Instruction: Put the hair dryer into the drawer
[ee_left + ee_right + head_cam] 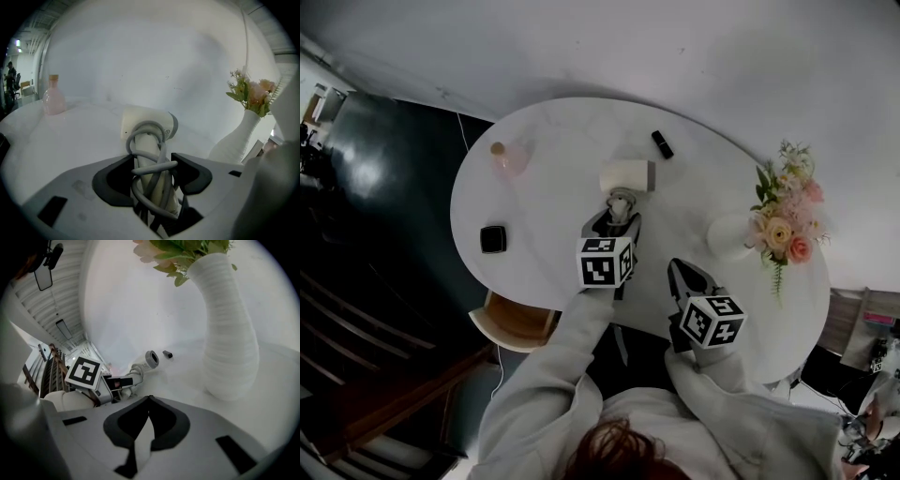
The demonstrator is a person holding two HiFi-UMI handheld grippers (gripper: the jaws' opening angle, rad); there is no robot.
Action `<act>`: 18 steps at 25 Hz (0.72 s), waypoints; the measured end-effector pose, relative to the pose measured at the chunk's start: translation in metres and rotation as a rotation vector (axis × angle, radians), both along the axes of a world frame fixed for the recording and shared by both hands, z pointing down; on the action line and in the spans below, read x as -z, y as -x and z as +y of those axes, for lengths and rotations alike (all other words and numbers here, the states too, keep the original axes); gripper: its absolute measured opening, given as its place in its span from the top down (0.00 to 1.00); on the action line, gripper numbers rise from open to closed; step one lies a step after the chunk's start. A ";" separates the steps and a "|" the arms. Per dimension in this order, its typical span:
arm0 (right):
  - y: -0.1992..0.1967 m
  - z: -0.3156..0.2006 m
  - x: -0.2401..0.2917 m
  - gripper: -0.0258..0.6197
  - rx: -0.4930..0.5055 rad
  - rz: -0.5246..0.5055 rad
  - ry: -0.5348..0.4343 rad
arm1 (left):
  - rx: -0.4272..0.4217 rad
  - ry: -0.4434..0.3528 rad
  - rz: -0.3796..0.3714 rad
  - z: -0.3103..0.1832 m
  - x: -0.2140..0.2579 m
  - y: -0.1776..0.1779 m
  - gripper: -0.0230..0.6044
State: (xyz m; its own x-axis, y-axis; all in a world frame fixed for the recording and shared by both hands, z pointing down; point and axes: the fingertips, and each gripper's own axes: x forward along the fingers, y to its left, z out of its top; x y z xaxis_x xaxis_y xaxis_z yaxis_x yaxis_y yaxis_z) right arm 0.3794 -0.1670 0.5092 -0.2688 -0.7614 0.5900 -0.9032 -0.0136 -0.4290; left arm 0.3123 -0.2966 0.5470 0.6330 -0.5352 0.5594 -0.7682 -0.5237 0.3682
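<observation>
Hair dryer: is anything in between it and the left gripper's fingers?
Only its own grey cord, wound round the handle. The left gripper's fingers are closed on the white plastic hair dryer with cord loops squeezed between. Nothing else.

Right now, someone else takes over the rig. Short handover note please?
Left gripper: shut on the hair dryer, clamping its cord-wrapped handle.
Right gripper: shut, empty, over the table's near edge, close to the flower vase.
Things: the hair dryer is at the middle of the round white table; I cannot tell whether it is lifted clear. No drawer shows in any view.
Done: dryer gripped.
Left: find the drawer, open it if it is closed (probably with the right gripper), and put the dryer in.
</observation>
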 end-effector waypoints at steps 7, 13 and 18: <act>0.016 -0.002 0.008 0.88 -0.055 0.006 -0.017 | 0.000 -0.018 0.081 0.028 0.021 0.037 0.56; 0.054 0.004 0.014 0.88 -0.026 0.018 -0.025 | -0.017 -0.083 0.124 0.042 0.045 0.077 0.56; 0.084 0.007 0.019 0.88 0.007 0.019 -0.035 | 0.002 -0.118 0.148 0.054 0.061 0.114 0.56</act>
